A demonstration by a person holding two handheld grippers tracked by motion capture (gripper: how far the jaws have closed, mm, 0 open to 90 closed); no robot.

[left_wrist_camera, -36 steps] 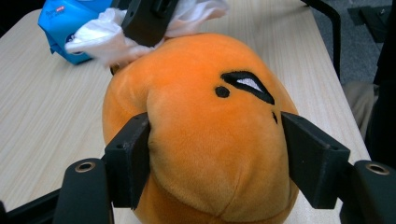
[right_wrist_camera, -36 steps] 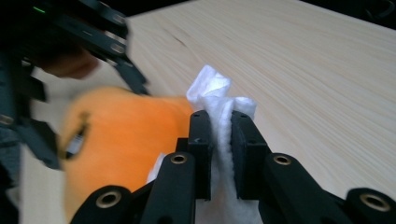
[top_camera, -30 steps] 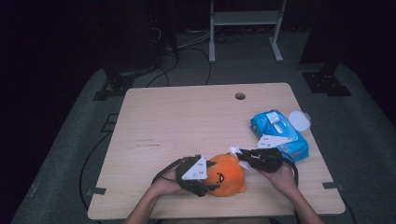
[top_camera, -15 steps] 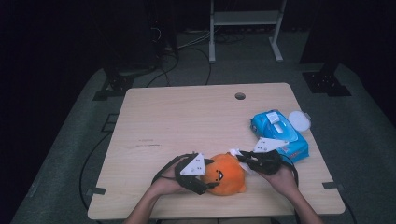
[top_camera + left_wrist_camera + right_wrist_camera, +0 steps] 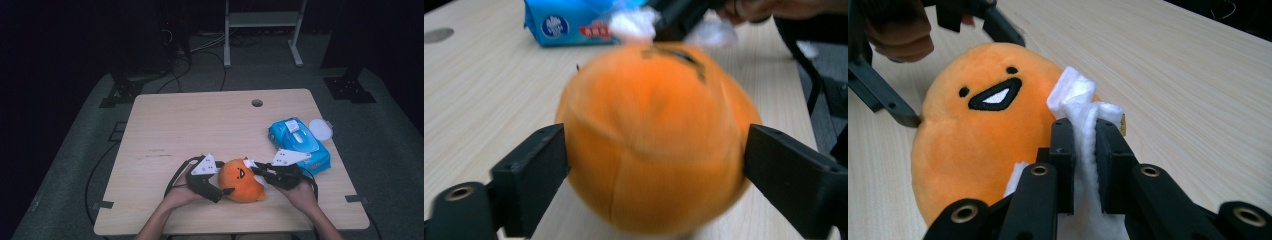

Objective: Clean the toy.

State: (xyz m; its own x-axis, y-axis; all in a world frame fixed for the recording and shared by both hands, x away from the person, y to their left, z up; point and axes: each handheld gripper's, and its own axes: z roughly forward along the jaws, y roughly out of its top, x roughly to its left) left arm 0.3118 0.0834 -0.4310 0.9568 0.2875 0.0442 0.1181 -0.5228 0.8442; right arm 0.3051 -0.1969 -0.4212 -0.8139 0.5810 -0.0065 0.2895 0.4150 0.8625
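**Near table edge: plush toy between two grippers**

On the pale wooden table (image 5: 200, 125), close to its near edge, lies a round orange plush toy with a stitched black smiling face (image 5: 242, 179). Grey carpet surrounds the table; beyond it the room is dark, with cables on the floor and a white metal stand (image 5: 262, 25) at the back.

Left gripper (image 5: 654, 165): jaws flank the toy, one on each side. They have just been opening, and the toy sits between them with the pads at or just off its sides, loosened rather than squeezing.

Right gripper (image 5: 1083, 145): jaws clenched on a crumpled white wipe (image 5: 1083, 107), which is pressed against the toy's side beside the face.

Change since the earlier frames: the toy has turned slightly and the wipe now lies nearer its face; both hands sit much as before.

Further items: a blue soft pack of wet wipes (image 5: 299, 145) to the right, just beyond the right gripper, with a white round lid (image 5: 320, 129) at its far corner. A round cable hole (image 5: 257, 103) marks the table's far side. Nothing lies between the grippers and the toy.
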